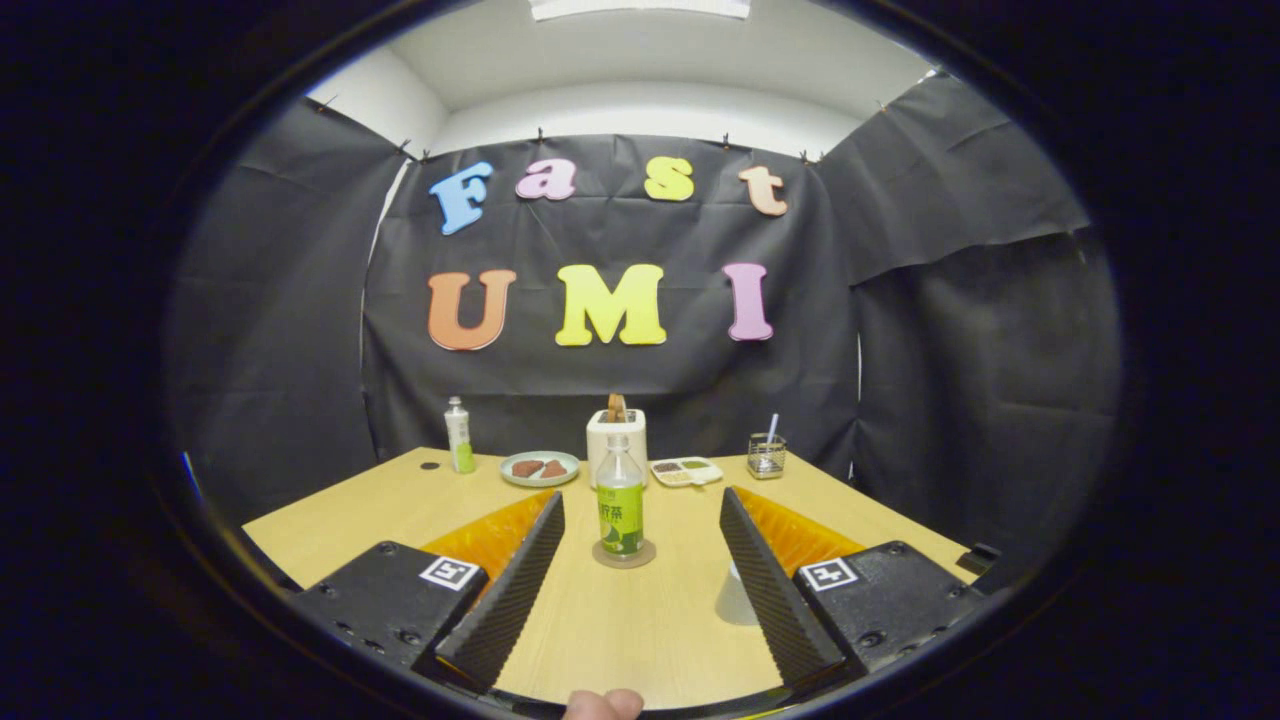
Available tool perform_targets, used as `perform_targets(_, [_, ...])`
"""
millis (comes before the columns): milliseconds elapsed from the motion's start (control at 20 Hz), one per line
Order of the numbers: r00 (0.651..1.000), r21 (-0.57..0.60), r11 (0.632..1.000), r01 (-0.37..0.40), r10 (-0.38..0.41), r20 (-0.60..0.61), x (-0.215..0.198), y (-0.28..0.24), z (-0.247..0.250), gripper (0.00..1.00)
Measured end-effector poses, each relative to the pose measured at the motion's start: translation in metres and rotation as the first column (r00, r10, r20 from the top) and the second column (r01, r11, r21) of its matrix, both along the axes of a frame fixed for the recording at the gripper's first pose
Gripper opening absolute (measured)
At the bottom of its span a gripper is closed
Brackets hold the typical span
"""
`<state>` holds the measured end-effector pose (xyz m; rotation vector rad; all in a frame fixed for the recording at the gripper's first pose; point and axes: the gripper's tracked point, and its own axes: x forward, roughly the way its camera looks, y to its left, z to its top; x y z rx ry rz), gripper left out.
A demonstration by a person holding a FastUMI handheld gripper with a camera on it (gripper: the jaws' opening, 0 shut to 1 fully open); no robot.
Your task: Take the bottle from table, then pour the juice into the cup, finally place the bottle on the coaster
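Standing upright on the coaster (624,556) just beyond the fingertips, the bottle (620,500) is framed by the released tongs (636,515), nothing gripped; the task looks finished.

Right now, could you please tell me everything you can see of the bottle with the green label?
The bottle is clear plastic with a pale cap and a green label round its lower half. It stands upright on a round coaster on the wooden table, in front of a white toaster. It sits ahead of the open gripper, centred between its spread fingers, which do not touch it.
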<state>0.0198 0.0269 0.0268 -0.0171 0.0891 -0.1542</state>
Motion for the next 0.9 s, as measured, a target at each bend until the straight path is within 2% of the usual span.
perform_targets(350, [0.999, 0.013, 0.999, -0.03, 0.03, 0.033, -0.015, 0.002, 0.007, 1.0])
perform_targets(900, [0.999, 0.034, 0.999, -0.026, 0.025, 0.035, -0.013, -0.015, 0.002, 1.0])
